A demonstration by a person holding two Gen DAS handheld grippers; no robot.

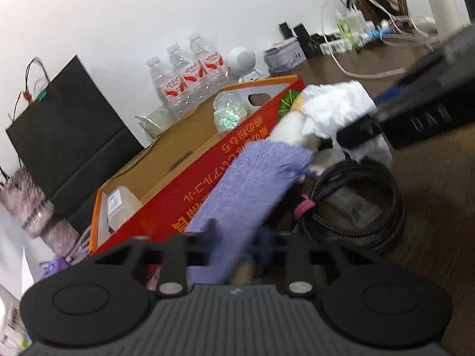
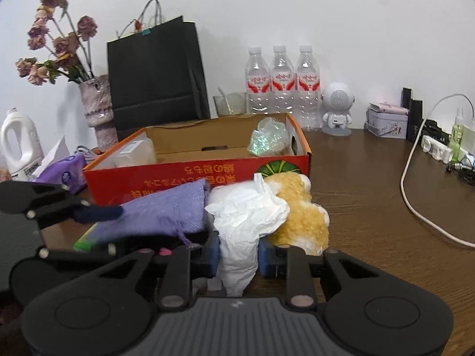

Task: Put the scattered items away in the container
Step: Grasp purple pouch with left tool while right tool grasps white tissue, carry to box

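Note:
An open red cardboard box stands on the brown table; it holds a clear plastic jar and a crumpled iridescent wrapper. My left gripper is shut on a purple towel, lifted in front of the box. My right gripper is shut on crumpled white tissue paper. A yellow-and-white plush toy lies just behind the tissue, against the box front. A coiled black cable lies on the table under the towel's far end.
Behind the box stand a black paper bag, three water bottles, a glass cup, a white robot figure and a vase of dried flowers. A white cable, power strip and tin lie right.

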